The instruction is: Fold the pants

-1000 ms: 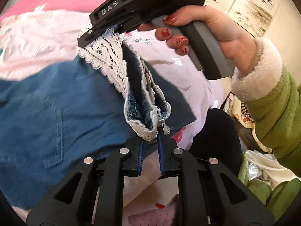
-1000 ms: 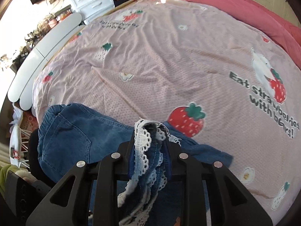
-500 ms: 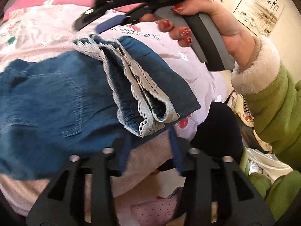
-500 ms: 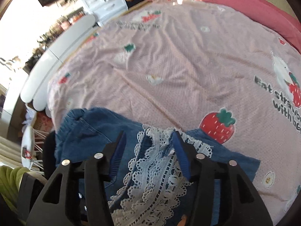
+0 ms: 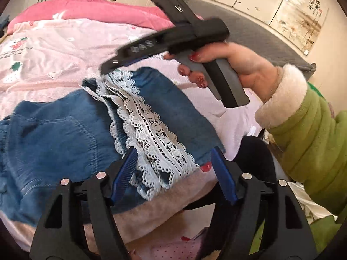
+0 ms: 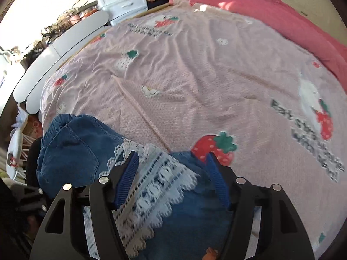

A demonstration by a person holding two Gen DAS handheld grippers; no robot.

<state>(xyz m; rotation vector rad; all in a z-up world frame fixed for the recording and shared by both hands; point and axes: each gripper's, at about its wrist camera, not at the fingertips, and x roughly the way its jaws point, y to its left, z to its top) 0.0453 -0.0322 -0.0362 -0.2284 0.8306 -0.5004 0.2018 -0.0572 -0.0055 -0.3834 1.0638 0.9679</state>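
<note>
Blue denim pants (image 5: 54, 138) lie folded on the pink bedsheet (image 6: 195, 75), their white lace hem (image 5: 149, 130) laid back over the seat. My left gripper (image 5: 173, 151) hovers just above the near end of the lace. Its jaws are opening and the pads touch nothing. My right gripper (image 6: 171, 155) hangs over the far end of the lace hem (image 6: 160, 179). Its jaws are closing slightly, with lace under the gap but not pinched. In the left wrist view the right gripper (image 5: 108, 67) is held by a hand (image 5: 234, 65) in a green sleeve.
A bright pink quilt (image 6: 271, 15) is bunched along the far side of the bed. White drawers (image 6: 123, 0) and a curved white board (image 6: 60, 49) stand beyond the bed's left edge. The pants sit close to the near edge of the bed.
Both grippers were shut on the lace hem and held it up. They have let go, the hem has dropped flat onto the pants, and the left gripper has lifted a little.
</note>
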